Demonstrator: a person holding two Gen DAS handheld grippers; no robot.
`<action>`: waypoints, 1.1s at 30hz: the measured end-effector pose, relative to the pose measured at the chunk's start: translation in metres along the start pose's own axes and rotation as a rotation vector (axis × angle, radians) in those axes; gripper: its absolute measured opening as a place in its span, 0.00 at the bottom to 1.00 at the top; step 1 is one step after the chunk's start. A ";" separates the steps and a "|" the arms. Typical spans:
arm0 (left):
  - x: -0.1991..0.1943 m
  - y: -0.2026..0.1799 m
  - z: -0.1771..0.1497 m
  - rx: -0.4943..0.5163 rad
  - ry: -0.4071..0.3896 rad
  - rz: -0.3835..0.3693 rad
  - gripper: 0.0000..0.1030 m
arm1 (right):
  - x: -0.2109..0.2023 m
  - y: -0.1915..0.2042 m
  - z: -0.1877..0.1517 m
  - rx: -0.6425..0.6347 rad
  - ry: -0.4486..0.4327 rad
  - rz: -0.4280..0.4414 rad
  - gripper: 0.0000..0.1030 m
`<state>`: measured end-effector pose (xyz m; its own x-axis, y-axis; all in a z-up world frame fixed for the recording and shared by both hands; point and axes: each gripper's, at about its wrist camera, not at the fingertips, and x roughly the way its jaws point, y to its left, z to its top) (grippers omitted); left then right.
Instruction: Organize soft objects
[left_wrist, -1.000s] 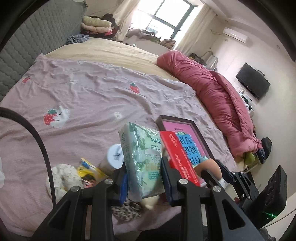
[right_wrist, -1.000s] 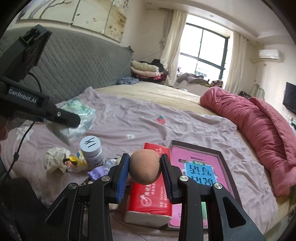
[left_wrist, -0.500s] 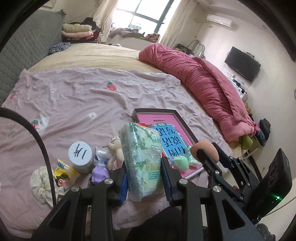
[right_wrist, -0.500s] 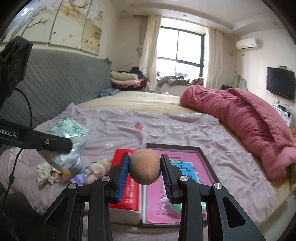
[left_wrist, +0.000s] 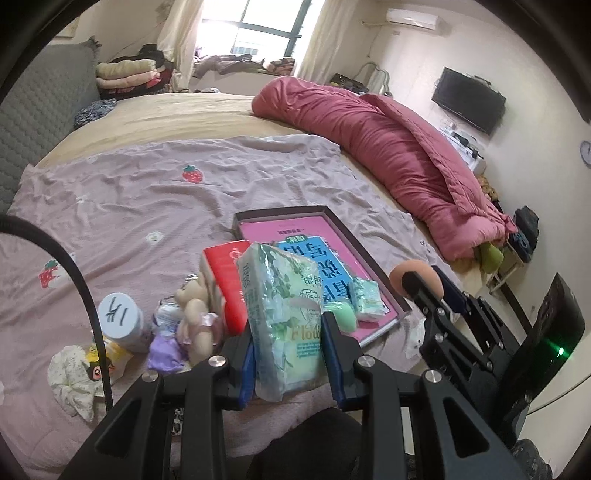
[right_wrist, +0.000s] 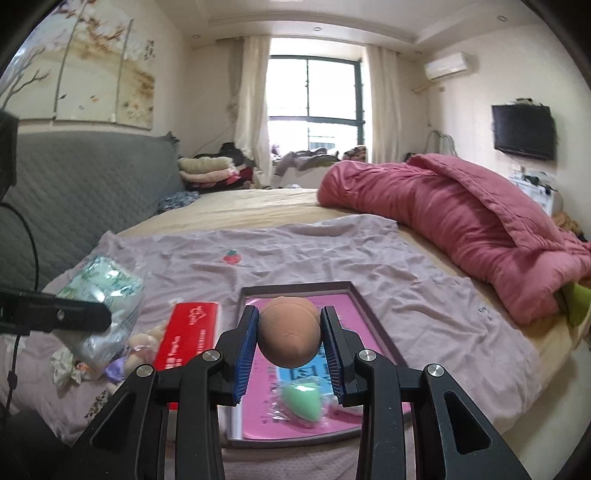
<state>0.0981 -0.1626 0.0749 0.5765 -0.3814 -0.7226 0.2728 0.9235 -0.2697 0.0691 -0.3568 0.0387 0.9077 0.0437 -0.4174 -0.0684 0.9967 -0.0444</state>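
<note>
**Two soft items held above a crowded tray**

A bed (left_wrist: 155, 192) spread with a mauve sheet is seen carrying a shallow dark-rimmed tray (right_wrist: 373, 314), where a green teardrop sponge (right_wrist: 301, 400) in clear wrap and a small mint packet (left_wrist: 365, 295) already lie. A red tissue pack (right_wrist: 188, 332) is set just beside the tray's left rim, with a small plush doll (left_wrist: 195, 317) and a white-capped jar (left_wrist: 120, 319) clustered further left.

The left gripper (left_wrist: 290, 363) is clenched on a green tissue pack (left_wrist: 284, 314), gripped low on its slack plastic wrap; the film could slide through the jaws, and the pack could tip onto the doll or the red pack if it is released short of the tray. The right gripper (right_wrist: 290, 356) is clamped on a tan round sponge (right_wrist: 290, 336), held above the tray. Being round and springy, it is judged likely to bounce or roll over the low rim when let go, or to nudge the green sponge out. With both grippers near each other, a knock between them is also possible.
</note>
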 end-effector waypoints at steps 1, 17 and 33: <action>0.001 -0.003 -0.001 0.004 0.003 -0.008 0.31 | -0.001 -0.002 0.000 0.005 -0.002 -0.009 0.34; 0.060 -0.057 -0.006 0.079 0.119 -0.088 0.31 | -0.011 -0.041 -0.001 0.086 -0.026 -0.090 0.34; 0.148 -0.070 -0.013 0.076 0.277 -0.005 0.31 | 0.010 -0.073 -0.024 0.147 0.036 -0.110 0.34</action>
<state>0.1548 -0.2827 -0.0212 0.3453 -0.3507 -0.8705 0.3380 0.9118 -0.2332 0.0735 -0.4305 0.0160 0.8906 -0.0663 -0.4500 0.0945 0.9947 0.0406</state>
